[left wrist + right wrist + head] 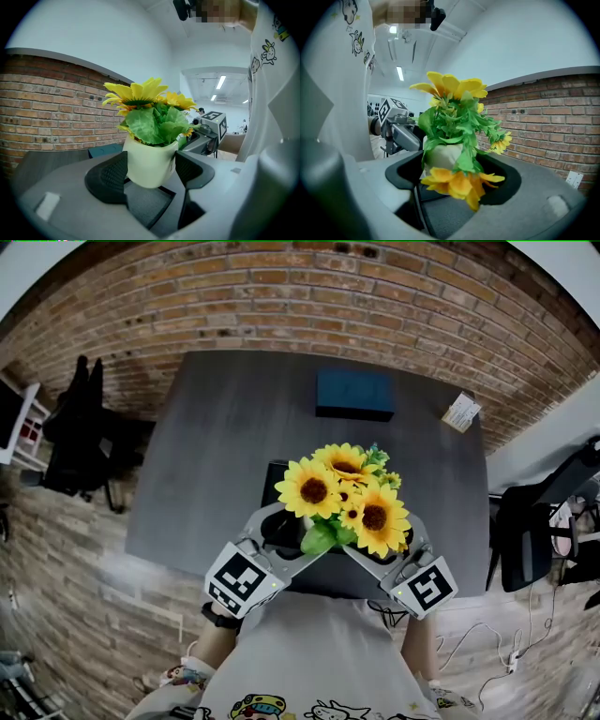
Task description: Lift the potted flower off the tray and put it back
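A: Where was the pot [149, 161] at that point?

B: Between both grippers, near the front edge of the table [216, 427], close to the person. The left gripper [150, 176] pinched it across its body, one pad on each flank. The right gripper [453, 173] came at it from the other side, and the pot stood between its jaws too. The flowers [459, 182] hid part of the contact there, but I judged it a grip.

A: Was it off the tray [275, 474]?

B: I could not tell for sure. In the head view the flowers covered the pot and most of the tray, so only a dark strip of tray showed at their left. The left gripper view showed the pot's rounded bottom with nothing plainly under it — that hinted at a lift, no more.

A: So what was done, and what was left?

B: The grasp was done, by my reading. The lift was either just begun or about to begin. Setting the pot back on the tray and letting go with both grippers were left — perhaps the first third lay behind.
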Demonstrator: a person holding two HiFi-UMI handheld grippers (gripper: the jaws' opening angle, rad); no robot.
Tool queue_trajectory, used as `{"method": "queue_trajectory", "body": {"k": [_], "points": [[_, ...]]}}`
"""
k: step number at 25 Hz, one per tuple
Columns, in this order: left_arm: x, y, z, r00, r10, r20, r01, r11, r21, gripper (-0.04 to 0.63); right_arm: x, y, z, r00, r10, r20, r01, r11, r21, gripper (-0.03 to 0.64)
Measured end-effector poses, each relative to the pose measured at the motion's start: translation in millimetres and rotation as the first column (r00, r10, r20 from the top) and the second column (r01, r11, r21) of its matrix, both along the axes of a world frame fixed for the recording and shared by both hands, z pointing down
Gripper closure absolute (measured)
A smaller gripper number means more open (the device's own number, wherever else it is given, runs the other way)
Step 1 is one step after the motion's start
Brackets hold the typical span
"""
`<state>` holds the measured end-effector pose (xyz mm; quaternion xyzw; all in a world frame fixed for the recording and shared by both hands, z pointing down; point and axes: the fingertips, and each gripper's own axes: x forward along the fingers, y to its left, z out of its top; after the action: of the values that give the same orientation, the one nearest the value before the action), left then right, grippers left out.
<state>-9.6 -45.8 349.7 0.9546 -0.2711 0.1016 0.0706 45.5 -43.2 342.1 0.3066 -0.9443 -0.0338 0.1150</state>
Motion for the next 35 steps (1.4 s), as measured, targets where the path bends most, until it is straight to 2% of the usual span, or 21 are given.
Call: {"method": "queue_trajectory", "body": {"k": [5,13,18,35], "points": [[0.0,1.6,0.3,1.000,0.004,-0.001,-0.004,1.000,-0.020,0.259,-3.4,1.9,-3.0,1.000,-0.010,0.014,0.009,1.000,0.012,0.259],[1.0,1.7,6.4,1.000,0.011,-0.001,-0.011,0.999,-0.031,0.259,0.4,1.8,4.7,1.000,0.009,0.009,-0.009,1.000,-0.022,0.259],[0.8,1.5,5.7,1.000,0.006,0.010,-0.006,0.999,-0.041,0.259,-1.6,2.1,1.9,1.000,-0.004,0.018,0.004,1.000,-0.002,0.259],[2.7,-3.5,16.1,1.000,0.023,0.012,-0.023,0.999,-0.040,0.259,-1.3,-2.9,14.1,1.000,0.001,0.020,-0.001,1.000,-0.027,0.259]]}}
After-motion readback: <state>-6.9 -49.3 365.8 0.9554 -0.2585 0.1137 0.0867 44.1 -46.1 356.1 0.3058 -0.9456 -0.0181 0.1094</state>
